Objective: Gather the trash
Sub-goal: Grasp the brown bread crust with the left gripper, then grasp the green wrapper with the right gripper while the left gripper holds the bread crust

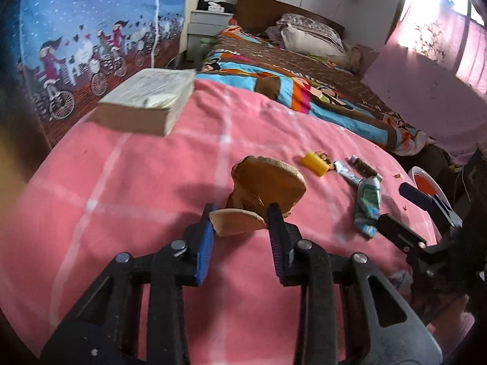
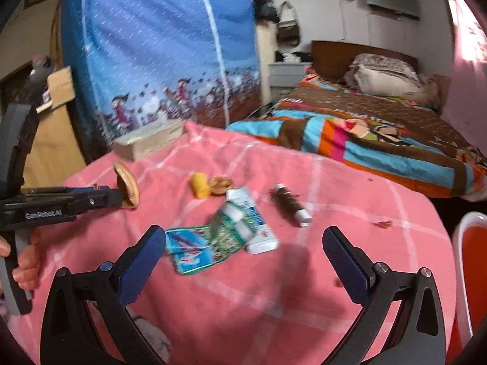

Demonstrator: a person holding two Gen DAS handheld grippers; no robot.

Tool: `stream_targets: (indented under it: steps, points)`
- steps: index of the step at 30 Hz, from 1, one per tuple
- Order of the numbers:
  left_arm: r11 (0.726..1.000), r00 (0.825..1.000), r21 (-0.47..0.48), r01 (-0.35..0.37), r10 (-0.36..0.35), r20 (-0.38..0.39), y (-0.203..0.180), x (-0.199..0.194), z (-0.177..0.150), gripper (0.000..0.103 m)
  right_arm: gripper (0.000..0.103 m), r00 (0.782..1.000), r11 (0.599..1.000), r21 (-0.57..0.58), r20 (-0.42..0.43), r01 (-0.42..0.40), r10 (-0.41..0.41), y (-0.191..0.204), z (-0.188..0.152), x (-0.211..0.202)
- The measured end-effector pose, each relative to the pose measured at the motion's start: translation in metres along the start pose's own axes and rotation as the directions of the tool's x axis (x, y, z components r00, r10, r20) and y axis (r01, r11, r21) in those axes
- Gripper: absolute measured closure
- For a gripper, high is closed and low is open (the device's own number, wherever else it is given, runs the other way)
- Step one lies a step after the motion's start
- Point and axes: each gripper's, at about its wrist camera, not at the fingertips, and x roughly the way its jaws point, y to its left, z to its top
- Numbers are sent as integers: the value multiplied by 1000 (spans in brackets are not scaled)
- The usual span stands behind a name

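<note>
A curved brown peel point(image 1: 243, 222) is being pinched lightly between the narrowed fingers of the left gripper point(image 1: 240, 228), just above the pink cloth point(image 1: 137, 182); it could be dropped if the grip slackens, while the right gripper point(image 2: 243, 252) is being held wide open, level, over the wrappers point(image 2: 219, 237) beyond

A table covered with a pink checked cloth point(image 2: 243, 289) carries the things. A thick book point(image 1: 146, 102) lies at its far left corner. Near the middle lie a yellow cap point(image 2: 199, 185), a nutshell point(image 2: 219, 185), a white tube point(image 2: 254, 222), a green wrapper point(image 2: 197, 251) and a brown spool point(image 2: 289, 204).
</note>
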Motion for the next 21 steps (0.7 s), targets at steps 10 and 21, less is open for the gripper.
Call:
stream_targets:
  steps: [10, 21]
  points:
    - [999, 1000, -53, 7, -6, 22, 12, 1, -8, 63, 0, 993, 993, -120, -117, -17, 3, 23, 6, 29]
    - [998, 1000, -66, 17, -16, 21, 16, 1, -10, 63, 33, 996, 990, -139, -84, 25, -37, 26, -1, 23]
